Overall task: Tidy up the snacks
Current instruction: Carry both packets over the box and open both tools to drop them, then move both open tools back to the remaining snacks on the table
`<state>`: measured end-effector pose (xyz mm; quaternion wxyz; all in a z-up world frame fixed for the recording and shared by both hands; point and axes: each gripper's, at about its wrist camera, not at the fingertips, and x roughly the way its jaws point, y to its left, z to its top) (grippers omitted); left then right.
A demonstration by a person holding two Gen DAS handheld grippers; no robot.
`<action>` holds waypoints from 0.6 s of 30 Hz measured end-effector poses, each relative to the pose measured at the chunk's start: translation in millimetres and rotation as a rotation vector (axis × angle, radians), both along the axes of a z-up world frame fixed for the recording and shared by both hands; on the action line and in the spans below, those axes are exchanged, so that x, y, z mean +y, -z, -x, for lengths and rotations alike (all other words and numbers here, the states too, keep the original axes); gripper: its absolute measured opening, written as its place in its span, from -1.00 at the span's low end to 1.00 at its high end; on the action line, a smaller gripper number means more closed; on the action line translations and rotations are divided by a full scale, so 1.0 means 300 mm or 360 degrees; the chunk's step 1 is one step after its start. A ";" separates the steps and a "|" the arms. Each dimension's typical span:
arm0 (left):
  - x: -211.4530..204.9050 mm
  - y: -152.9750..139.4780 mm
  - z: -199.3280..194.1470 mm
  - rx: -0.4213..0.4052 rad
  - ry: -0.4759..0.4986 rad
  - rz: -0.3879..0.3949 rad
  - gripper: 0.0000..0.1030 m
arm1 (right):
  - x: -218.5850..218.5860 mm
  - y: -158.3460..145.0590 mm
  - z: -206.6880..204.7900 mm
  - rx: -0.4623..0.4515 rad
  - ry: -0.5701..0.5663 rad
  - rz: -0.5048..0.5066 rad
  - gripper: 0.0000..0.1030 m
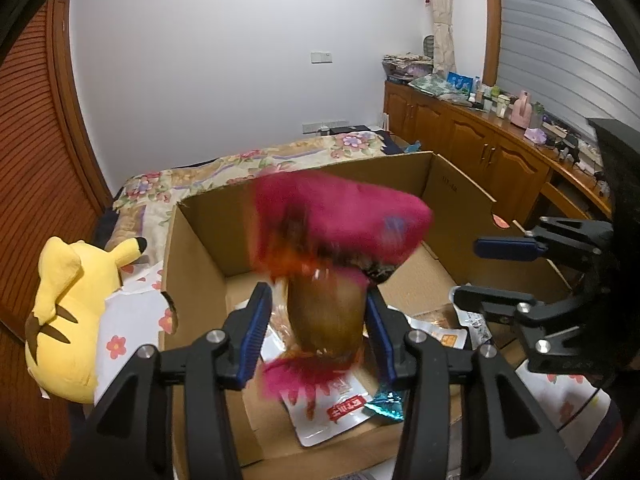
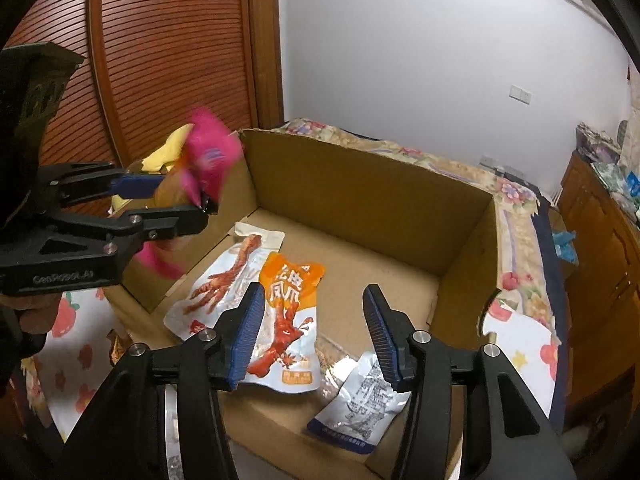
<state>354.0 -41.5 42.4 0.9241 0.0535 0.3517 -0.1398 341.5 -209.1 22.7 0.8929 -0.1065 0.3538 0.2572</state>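
Bed (image 1: 224,168), with flowered quilt, is carrying everything I am working over. Cardboard box (image 2: 360,184), open-topped, is sitting on it and taking up most of both views. Yellow plush toy (image 1: 68,316) is lying just beside the box's left wall. Inside, on the box floor: an orange-topped chicken-feet pouch (image 2: 290,320), a pale one (image 2: 224,280) overlapping it, and a silver pouch (image 2: 360,404) printed-side up near the front wall. Pink-wrapped snack (image 1: 332,256), blurred, is hanging above the box's left half between the pads of my left tool (image 1: 318,324); the jaws are standing about halfway apart, and the blur is keeping me from telling whether the pads are pressing on it or it is already slipping free. Its long axis is running roughly upright, pink crimped top pointing up and away from the camera, brown body and lower pink fringe pointing down toward the pouches. My right tool (image 2: 314,336) is hovering over the pouches with jaws partly spread and nothing between them. Risks, as I am judging them: the snack, being near the left wall, could be clipping the rim and tumbling onto the quilt; landing on end, it could be toppling across the flat pouches and leaving an untidy pile; the two tools, working close together, could be bumping.
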 end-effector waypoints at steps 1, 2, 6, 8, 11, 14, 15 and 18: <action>0.001 0.003 -0.002 0.0006 -0.0011 -0.0009 -0.07 | -0.003 -0.003 0.006 -0.0001 0.0005 -0.0007 0.01; 0.002 0.005 -0.001 0.0006 -0.0015 -0.0008 -0.07 | -0.005 -0.006 0.012 -0.0001 0.0009 -0.0010 0.01; 0.011 -0.010 0.022 -0.0040 -0.0036 0.0012 -0.05 | -0.012 -0.026 0.048 -0.0023 0.0018 0.0004 0.01; 0.017 -0.022 0.034 -0.0039 -0.0040 0.0019 -0.05 | -0.013 -0.041 0.067 -0.0036 0.0021 0.0013 0.01; 0.026 -0.044 0.072 -0.0063 -0.0035 0.0025 -0.05 | -0.015 -0.072 0.102 -0.0059 0.0027 0.0006 0.01; 0.033 -0.071 0.135 -0.0093 -0.0022 0.0038 -0.05 | -0.018 -0.106 0.146 -0.0078 0.0035 -0.0015 0.04; 0.036 -0.079 0.156 -0.0102 -0.0014 0.0039 -0.05 | -0.016 -0.113 0.163 -0.0088 0.0038 -0.0016 0.06; 0.050 -0.097 0.240 -0.0128 0.0003 0.0044 -0.05 | -0.009 -0.137 0.236 -0.0112 0.0041 -0.0021 0.11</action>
